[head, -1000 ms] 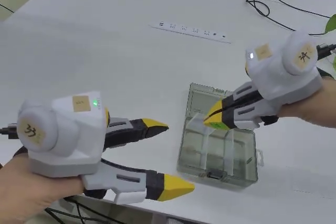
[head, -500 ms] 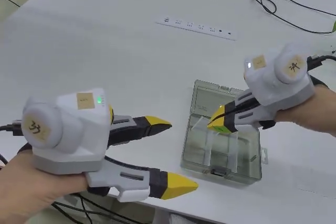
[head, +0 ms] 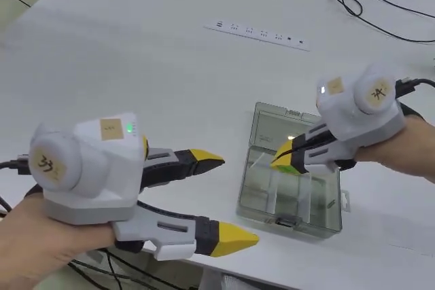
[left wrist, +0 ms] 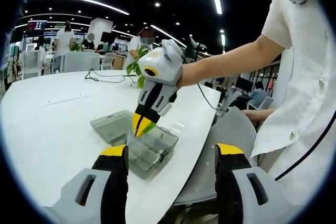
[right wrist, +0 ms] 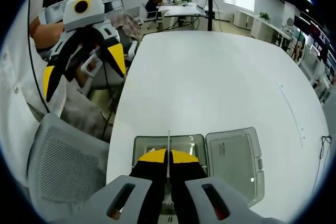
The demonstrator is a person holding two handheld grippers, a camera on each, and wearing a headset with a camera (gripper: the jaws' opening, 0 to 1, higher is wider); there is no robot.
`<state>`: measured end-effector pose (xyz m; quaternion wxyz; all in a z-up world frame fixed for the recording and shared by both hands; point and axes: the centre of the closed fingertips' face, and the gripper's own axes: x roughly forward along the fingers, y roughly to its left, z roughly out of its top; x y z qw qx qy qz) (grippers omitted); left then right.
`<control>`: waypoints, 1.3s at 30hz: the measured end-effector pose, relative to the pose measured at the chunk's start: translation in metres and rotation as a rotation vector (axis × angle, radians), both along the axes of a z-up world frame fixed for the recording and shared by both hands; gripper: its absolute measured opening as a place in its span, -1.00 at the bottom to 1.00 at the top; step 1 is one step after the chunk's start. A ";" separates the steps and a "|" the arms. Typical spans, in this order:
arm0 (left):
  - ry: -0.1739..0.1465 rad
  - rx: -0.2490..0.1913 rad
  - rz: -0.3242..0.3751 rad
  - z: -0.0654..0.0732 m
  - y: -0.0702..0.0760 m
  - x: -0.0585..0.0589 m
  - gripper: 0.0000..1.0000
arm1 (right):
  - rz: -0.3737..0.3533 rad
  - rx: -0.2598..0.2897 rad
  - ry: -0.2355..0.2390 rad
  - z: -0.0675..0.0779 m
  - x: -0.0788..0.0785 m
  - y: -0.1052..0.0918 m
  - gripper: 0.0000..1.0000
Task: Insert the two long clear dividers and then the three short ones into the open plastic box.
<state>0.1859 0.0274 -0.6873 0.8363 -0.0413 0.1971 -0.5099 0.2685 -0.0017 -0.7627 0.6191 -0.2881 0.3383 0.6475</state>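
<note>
Head view: white table (head: 136,45) seen from above. The left gripper (head: 224,200) is at bottom left, held in a hand. Its jaws are spread wide w/ nothing btwn the yellow tips, over the table's near edge and well apart from the plastic box (head: 319,222). The box sits right of centre near the front edge, smoky clear, w/ its lid (head: 268,123) lying open flat on the far side. The right gripper (head: 280,159) is at right, tips pressed together, angled down over the tray's far-left part. Faint clear strips stand inside the tray; count unclear. A power strip (head: 262,34) lies further back, and a black cable (head: 370,5) is at top right.

Left gripper view: its own two jaws rise at the bottom, far apart, empty. Beyond them the box sits by the table edge, w/ the right gripper's tips dipping to it. A person's arm (left wrist: 226,61) and white top (left wrist: 299,77) are at right.

Right gripper view: its own jaws are almost closed, pinching a thin clear divider (right wrist: 168,139). The divider is seen edge-on, upright, rising from btwn the tips over the tray. The lid lies right of the tray. The left gripper is at top left, jaws splayed, off the table. A mesh chair (right wrist: 63,166) is at bottom left.
</note>
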 end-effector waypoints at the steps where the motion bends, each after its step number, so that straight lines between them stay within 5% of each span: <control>1: -0.001 0.000 -0.001 0.000 0.000 0.000 0.33 | 0.002 -0.001 -0.003 0.000 -0.001 0.001 -0.96; 9: 0.000 0.000 -0.007 0.001 -0.002 0.000 0.33 | 0.051 -0.076 -0.056 -0.014 -0.005 0.007 -0.96; 39: 0.004 0.019 0.001 -0.004 0.003 0.001 0.42 | 0.077 -0.188 -0.062 -0.050 -0.001 0.008 -0.95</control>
